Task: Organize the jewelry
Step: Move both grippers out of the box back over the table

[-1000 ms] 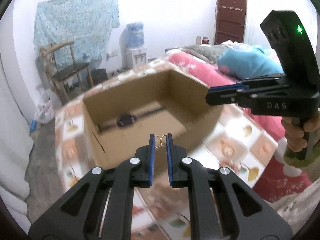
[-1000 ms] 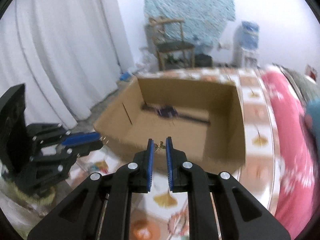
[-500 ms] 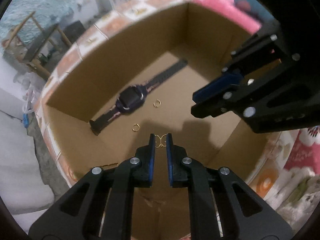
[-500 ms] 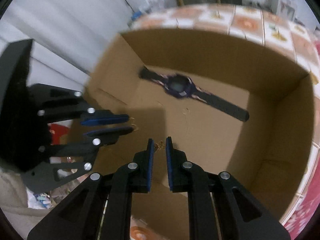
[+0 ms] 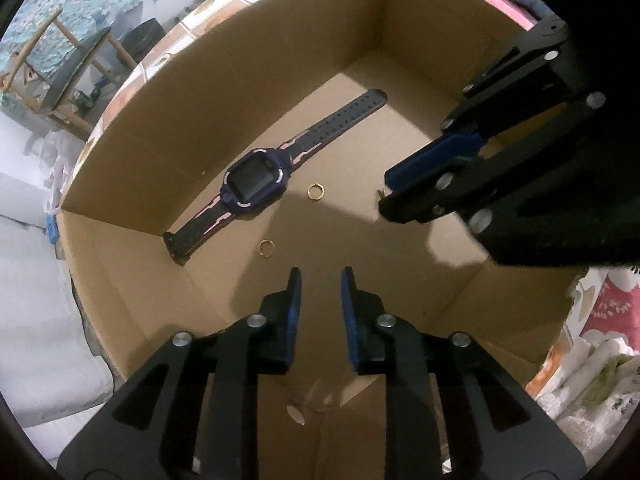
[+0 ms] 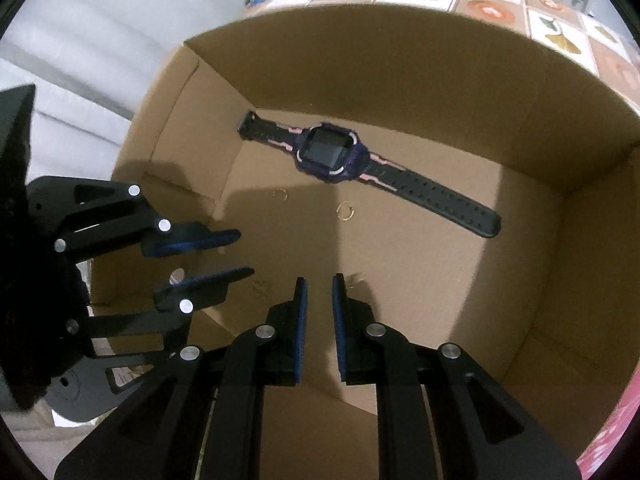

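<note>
Left gripper (image 5: 320,276) points down into the cardboard box (image 5: 280,60), jaws opening, nothing between the pads. Right gripper (image 6: 320,280) is alongside at its 2 o'clock, jaws a narrow gap apart with a small gold speck (image 6: 354,278) at one tip; can't tell if it's gripped. On the box floor: near gold ring (image 5: 267,247) at 11 o'clock, far gold ring (image 5: 315,191) at 12, watch (image 5: 256,184) lying flat just beyond them.

A home bedroom: a floral pink bedspread (image 5: 612,304), a wooden chair (image 5: 60,64) and white curtains (image 6: 80,60).
</note>
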A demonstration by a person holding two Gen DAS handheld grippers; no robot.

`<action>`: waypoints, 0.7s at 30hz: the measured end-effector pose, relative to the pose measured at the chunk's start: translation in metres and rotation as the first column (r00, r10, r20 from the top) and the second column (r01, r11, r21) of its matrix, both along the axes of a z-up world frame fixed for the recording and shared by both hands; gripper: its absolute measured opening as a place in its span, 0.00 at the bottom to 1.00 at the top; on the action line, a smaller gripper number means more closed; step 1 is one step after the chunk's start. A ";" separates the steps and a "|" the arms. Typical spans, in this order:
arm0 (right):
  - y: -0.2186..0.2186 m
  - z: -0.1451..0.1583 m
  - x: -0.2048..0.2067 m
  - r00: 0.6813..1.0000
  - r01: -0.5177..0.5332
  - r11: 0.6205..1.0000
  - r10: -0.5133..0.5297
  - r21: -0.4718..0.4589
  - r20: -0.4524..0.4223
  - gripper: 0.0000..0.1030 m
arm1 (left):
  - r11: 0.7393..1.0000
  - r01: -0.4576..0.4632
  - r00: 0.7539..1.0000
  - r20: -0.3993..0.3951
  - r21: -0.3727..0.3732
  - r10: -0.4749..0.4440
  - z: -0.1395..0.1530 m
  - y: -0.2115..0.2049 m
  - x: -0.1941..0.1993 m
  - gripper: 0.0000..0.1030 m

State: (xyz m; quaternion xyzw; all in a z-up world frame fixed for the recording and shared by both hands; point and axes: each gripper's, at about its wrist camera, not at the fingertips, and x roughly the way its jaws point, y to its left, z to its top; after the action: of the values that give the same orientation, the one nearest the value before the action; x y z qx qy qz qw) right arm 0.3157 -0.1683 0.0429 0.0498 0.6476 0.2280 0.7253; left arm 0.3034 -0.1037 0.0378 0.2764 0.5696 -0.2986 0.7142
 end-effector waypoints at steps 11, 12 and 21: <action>-0.060 0.110 -0.080 0.950 0.064 0.983 -0.113 0.172 0.291 0.30 | 0.966 -0.051 0.960 0.256 -0.254 0.118 0.095 0.054 -0.048 0.41; -0.067 0.123 -0.099 0.936 0.062 0.976 -0.130 0.209 0.328 0.31 | 0.960 -0.050 0.955 0.268 -0.275 0.127 0.102 0.058 -0.054 0.42; -0.084 0.099 -0.201 0.885 0.138 0.948 -0.248 0.287 0.393 0.42 | 0.838 -0.130 0.940 0.204 -0.531 0.275 0.101 0.119 -0.139 0.55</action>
State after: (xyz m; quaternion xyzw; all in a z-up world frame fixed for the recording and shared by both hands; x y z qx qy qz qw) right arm 0.1143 -0.2522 0.1418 0.1550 0.4320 0.2395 0.8556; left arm 0.1641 0.0157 0.1388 0.0537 0.3929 -0.3198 0.8605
